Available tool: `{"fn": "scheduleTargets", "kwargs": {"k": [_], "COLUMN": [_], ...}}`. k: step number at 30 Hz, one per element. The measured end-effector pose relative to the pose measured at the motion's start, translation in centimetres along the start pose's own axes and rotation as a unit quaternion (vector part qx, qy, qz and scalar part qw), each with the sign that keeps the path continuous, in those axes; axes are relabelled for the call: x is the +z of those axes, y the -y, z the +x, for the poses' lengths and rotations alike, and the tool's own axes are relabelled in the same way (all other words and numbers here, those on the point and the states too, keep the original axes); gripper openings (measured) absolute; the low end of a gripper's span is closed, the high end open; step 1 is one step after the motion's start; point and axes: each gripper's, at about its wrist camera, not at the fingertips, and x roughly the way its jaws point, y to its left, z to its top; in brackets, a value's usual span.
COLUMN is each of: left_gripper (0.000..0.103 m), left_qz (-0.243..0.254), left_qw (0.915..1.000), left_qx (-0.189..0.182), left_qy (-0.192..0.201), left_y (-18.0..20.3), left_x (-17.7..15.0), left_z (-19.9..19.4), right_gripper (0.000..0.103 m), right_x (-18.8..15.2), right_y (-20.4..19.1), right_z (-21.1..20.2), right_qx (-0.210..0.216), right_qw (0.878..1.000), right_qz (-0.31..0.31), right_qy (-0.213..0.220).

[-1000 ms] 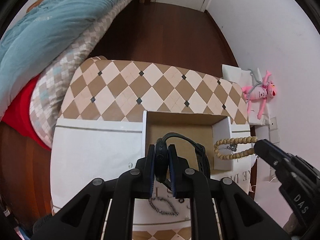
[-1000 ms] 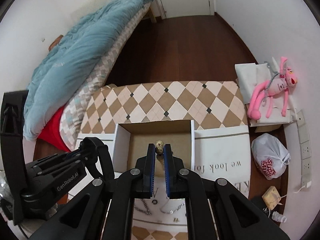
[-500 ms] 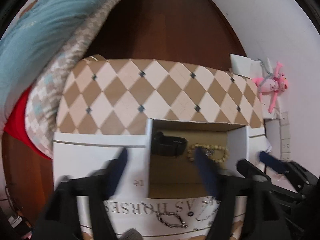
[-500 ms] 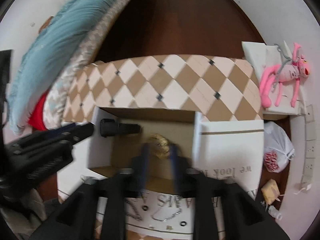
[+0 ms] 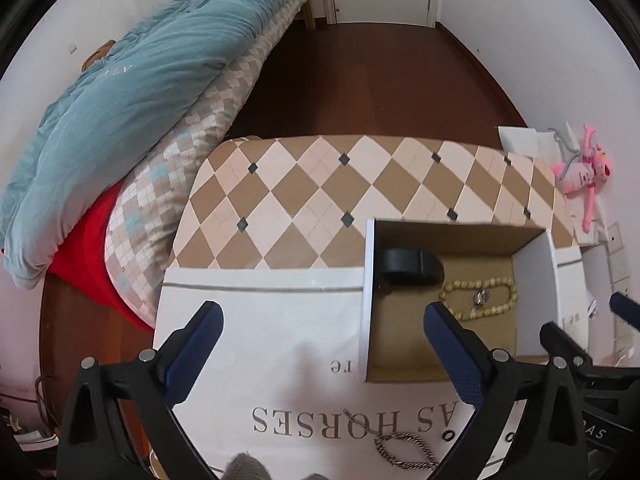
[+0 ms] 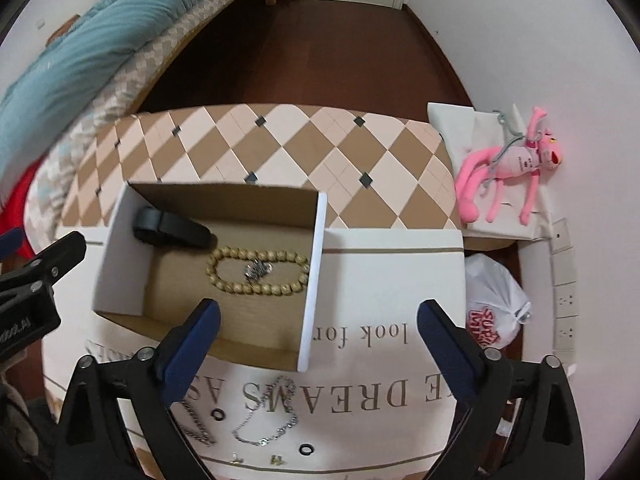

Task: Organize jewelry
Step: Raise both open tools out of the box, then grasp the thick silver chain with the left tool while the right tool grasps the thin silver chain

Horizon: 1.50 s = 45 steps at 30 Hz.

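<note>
Both tongs stand wide open and hold nothing: the left gripper (image 5: 320, 314) hangs over the white printed cloth (image 5: 260, 320), its right finger reaching over the box's left wall, and the right gripper (image 6: 318, 312) hangs over the near edge of the cardboard box (image 6: 314, 280).

Inside the box, the beaded bracelet (image 6: 258, 272) lies flat as a long loop on the brown floor, close to the right wall, with a small silver piece (image 6: 258, 270) resting inside the loop. The black watch (image 6: 172, 232) lies in the far left corner, against the far wall, just beside the beads. The near half of the box floor is bare.

On the cloth in front of the box, near its front edge, lie a silver chain (image 6: 268, 416), a second chain (image 6: 198, 426) to its left, two small black rings (image 6: 217, 415) (image 6: 306, 449) and tiny gold earrings (image 6: 276, 459). The left gripper's view shows a chain (image 5: 404, 450) there too.

Box and cloth sit on a table with a brown and cream diamond pattern (image 6: 280, 148), whose far half is bare. Beyond its left edge is a bed with a blue duvet (image 5: 120, 92); past the right edge lie a pink plush toy (image 6: 516, 164) and a white plastic bag (image 6: 494, 308) by the wall.
</note>
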Motion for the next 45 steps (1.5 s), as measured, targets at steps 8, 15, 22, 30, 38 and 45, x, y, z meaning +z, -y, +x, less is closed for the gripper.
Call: {"fn": "scheduleTargets", "kwargs": {"k": [8,15,22,30,38,45], "left_gripper": [0.103,0.103,0.103,0.103,0.103,0.102], "left_qz": [-0.011,-0.023,-0.027,-0.032,-0.039,-0.042], "left_qw": [0.9999,0.9995,0.9985,0.9965,0.9971,0.9989], "left_qx": [-0.007,-0.013,-0.019,-0.030,-0.022,-0.021], "left_qy": [0.001,0.019,0.042,0.071,0.061,-0.007], "left_y": [0.2,-0.5,-1.2,-1.9,-2.4,-1.7], "left_x": [-1.4,-2.3,-3.7,-5.4,-7.6,-10.8], "left_z": [-0.6,-3.1,-6.5,-10.7,-11.9,-5.1], "right_gripper": [0.103,0.103,0.103,0.103,0.103,0.102], "right_x": [-1.2,-2.0,-3.8,-5.7,-8.4,-11.4], "right_y": [-0.3,-0.4,-0.7,-0.6,-0.2,1.7], "right_z": [-0.5,-3.0,-6.7,-11.5,-14.2,-7.8], "right_qx": [-0.001,0.004,0.007,0.020,0.055,0.062], "right_qw": [1.000,0.999,0.998,0.994,0.992,0.994], "right_qz": [0.012,0.016,0.013,0.020,0.040,0.078], "right_qy": [0.011,0.031,0.064,0.103,0.110,0.041]}}
